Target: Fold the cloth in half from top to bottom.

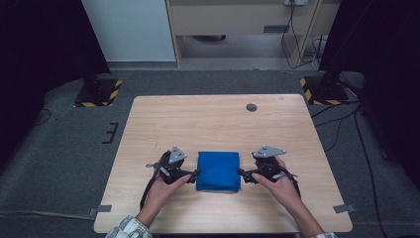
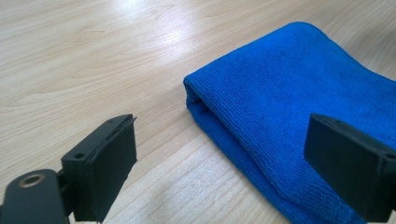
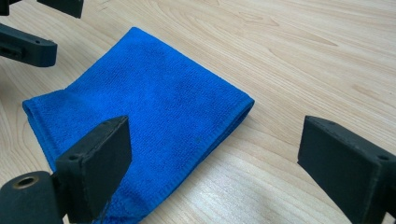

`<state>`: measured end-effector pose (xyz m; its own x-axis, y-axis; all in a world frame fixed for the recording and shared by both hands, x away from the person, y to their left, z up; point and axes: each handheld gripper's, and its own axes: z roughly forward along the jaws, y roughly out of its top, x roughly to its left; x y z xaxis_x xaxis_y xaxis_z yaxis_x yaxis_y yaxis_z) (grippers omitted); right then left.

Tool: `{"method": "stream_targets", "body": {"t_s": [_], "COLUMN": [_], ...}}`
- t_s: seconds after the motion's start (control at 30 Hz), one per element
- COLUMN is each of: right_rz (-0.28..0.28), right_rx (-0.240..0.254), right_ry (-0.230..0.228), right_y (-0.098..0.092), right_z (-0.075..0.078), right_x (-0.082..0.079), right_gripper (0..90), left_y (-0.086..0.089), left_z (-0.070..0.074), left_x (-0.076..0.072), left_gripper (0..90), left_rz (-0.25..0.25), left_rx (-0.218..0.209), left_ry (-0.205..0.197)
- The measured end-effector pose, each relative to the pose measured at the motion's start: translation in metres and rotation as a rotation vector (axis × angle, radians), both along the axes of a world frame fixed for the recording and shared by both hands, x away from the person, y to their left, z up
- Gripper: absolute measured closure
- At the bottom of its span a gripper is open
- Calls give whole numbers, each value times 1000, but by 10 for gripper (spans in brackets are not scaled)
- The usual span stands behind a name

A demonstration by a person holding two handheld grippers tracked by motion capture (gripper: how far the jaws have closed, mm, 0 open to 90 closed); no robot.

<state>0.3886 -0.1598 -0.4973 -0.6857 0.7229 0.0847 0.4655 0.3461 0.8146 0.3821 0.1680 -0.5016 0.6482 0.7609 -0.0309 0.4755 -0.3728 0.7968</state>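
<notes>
- Blue cloth (image 1: 218, 171): folded, flat on desk (image 1: 198, 119), near front edge, btwn both tools.
- L tool (image 1: 197, 173): released, at cloth's left edge.
- R tool (image 1: 239, 172): released, at right edge.

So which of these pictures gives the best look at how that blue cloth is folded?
The left gripper view: the blue cloth shows its rounded folded edge and stacked layers up close. The right gripper view shows its flat top and stitched hem. The high view shows the whole square lying between both grippers, without layer detail.
</notes>
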Motion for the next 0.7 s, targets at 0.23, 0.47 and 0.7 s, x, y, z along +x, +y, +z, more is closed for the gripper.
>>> {"method": "stream_targets", "body": {"t_s": [0.23,0.47,0.7], "right_rz": [-9,-50,-76], "right_rx": [-17,-23,-18], "right_ry": [-3,-6,-17], "right_y": [-8,-26,-41], "right_z": [-3,-3,1], "right_x": [-3,-2,-2], "right_gripper": [96,95,99], "left_y": [6,11,21], "left_z": [-1,0,2], "left_x": [1,3,2], "left_gripper": [80,79,79], "left_rz": [5,12,26], "left_rx": [-3,12,16], "left_ry": [10,0,-5]}}
